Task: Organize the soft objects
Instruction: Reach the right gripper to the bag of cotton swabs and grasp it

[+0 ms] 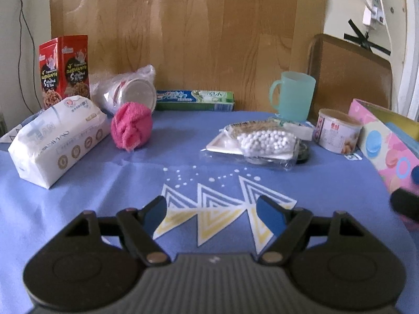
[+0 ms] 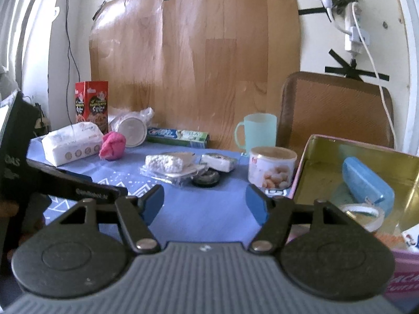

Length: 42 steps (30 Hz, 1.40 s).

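A pink rolled towel [image 1: 131, 124] [image 2: 112, 146] lies at the back left of the blue tablecloth [image 1: 104, 183], beside a white tissue pack [image 1: 59, 140] [image 2: 72, 145]. A clear bag of white beads [image 1: 264, 141] [image 2: 165, 163] lies mid-table over flat packets. My left gripper [image 1: 213, 213] hovers above the cloth's triangle print, open, nothing between its blue pads. My right gripper [image 2: 205, 204] is also open and holds nothing, over the cloth left of the pink box [image 2: 340, 157] [image 1: 387, 141]. The left gripper's body shows at the left edge of the right wrist view.
Along the back stand a red snack box [image 1: 64, 69], a bagged cup [image 1: 131, 91], a toothpaste box [image 1: 195, 100] and a teal mug [image 1: 293, 95]. A tin can [image 1: 337, 130] [image 2: 272, 167] sits near the box, which holds a blue case [image 2: 366, 183] and a tape roll [image 2: 364, 213].
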Motion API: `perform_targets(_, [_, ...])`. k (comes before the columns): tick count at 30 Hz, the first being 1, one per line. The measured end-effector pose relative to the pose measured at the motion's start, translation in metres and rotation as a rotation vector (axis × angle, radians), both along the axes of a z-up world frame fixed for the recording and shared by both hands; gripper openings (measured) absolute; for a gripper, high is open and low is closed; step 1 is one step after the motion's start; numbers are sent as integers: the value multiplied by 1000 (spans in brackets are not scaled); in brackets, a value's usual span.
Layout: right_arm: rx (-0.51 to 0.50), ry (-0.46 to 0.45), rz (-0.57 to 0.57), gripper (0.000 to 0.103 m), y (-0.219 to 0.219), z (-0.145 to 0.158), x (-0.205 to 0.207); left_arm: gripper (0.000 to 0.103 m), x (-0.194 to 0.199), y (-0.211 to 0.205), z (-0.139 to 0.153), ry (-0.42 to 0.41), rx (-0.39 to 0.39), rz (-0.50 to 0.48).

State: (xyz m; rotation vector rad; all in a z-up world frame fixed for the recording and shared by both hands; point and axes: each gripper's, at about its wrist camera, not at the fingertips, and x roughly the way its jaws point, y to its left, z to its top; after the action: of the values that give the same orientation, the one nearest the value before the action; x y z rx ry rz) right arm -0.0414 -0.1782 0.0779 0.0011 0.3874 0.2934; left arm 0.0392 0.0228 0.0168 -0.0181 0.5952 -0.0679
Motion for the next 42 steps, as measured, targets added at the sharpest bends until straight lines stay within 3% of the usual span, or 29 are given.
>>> perform_targets(15, [33, 39, 17, 70, -2, -10, 3, 85, -4, 3, 0, -28, -32, 0])
perform_targets(22, [44, 46, 28, 70, -6, -11, 4, 86, -10, 15, 3, -73, -119, 1])
perform_targets(28, [19, 57, 96, 70, 11, -8, 14, 88, -15, 39, 4, -113, -241, 110])
perform_targets(31, [-31, -11, 129, 71, 31, 5, 31, 89, -16, 60, 2, -121, -345, 188])
perform_targets(34, [-83, -46, 150, 81, 58, 10, 63, 89, -16, 73, 0, -129, -402, 236])
perform_targets(38, [-77, 71, 141, 83, 82, -3, 117, 92, -17, 70, 1, -145, -383, 229])
perform_targets(40, [-66, 134, 133, 78, 87, -13, 136, 94, -19, 66, 2, -157, -361, 222])
perform_targets(41, [-61, 159, 138, 60, 88, -16, 141, 94, -19, 65, 3, -161, -352, 219])
perform_targets(42, [-48, 164, 136, 58, 86, -17, 141, 94, -18, 65, 3, -163, -348, 217])
